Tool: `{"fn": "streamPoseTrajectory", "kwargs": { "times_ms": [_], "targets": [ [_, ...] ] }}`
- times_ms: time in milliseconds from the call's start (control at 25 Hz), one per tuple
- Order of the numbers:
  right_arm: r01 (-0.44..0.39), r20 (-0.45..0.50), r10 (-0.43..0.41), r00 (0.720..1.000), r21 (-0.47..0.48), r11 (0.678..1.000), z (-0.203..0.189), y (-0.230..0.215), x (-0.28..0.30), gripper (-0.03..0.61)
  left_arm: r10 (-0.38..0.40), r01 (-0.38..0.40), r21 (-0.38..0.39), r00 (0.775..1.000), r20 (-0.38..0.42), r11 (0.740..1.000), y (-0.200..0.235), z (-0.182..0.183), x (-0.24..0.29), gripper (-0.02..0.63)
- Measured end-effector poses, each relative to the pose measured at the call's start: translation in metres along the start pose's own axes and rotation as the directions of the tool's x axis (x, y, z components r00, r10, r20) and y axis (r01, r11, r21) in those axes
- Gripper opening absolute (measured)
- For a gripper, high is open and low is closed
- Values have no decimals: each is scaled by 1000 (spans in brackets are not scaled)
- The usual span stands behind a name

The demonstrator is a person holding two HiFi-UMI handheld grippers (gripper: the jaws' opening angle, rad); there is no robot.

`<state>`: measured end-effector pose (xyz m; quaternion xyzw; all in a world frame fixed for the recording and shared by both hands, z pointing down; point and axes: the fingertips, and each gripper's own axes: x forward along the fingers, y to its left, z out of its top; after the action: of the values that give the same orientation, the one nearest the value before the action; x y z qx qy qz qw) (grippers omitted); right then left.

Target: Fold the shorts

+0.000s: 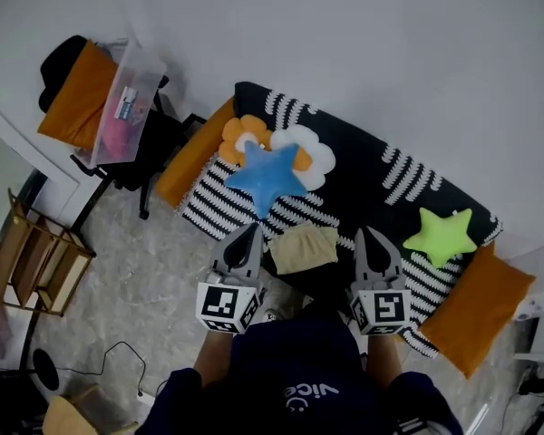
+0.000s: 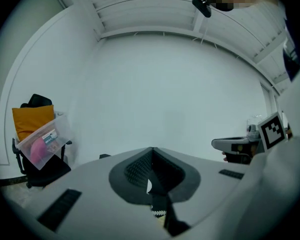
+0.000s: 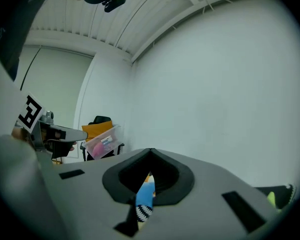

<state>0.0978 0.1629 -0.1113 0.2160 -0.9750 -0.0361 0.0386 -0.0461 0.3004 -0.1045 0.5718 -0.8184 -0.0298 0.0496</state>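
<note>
Left claw (image 1: 250, 229), right claw (image 1: 368, 234) both pressed together, empty, flanking folded beige shorts (image 1: 304, 247) on sofa (image 1: 363, 181); shorts' long axis runs claw to claw. Only head view shows shorts.

green star (image 3: 280, 198) cut off, box label (image 1: 125, 105) unreadable

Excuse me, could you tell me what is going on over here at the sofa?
A person stands at the sofa with a hand-held gripper in each hand. The beige shorts lie on the seat as a compact, folded-looking rectangle, between the left hand-held gripper and the right hand-held gripper. Both have their jaws together with nothing between them, so neither holds the shorts. A blue star cushion and a green star cushion sit further back.
</note>
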Motion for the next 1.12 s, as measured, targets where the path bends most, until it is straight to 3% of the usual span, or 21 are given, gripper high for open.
{"fn": "streamPoseTrajectory", "kwargs": {
  "times_ms": [400,640,1120],
  "targets": [
    [11,-4,-11,1000,-82,997,-4,14,-15,8,5,-2,60,999,-49,998,-5,-14,-10,2],
    [10,-13,-12,1000,-112,994,-12,15,-20,8,-7,7,9,999,-37,1000,-11,-16,-14,2],
    [9,-7,-10,1000,-125,992,-17,18,-25,8,26,-25,59,999,-31,998,-9,-20,-22,2]
  ]
}}
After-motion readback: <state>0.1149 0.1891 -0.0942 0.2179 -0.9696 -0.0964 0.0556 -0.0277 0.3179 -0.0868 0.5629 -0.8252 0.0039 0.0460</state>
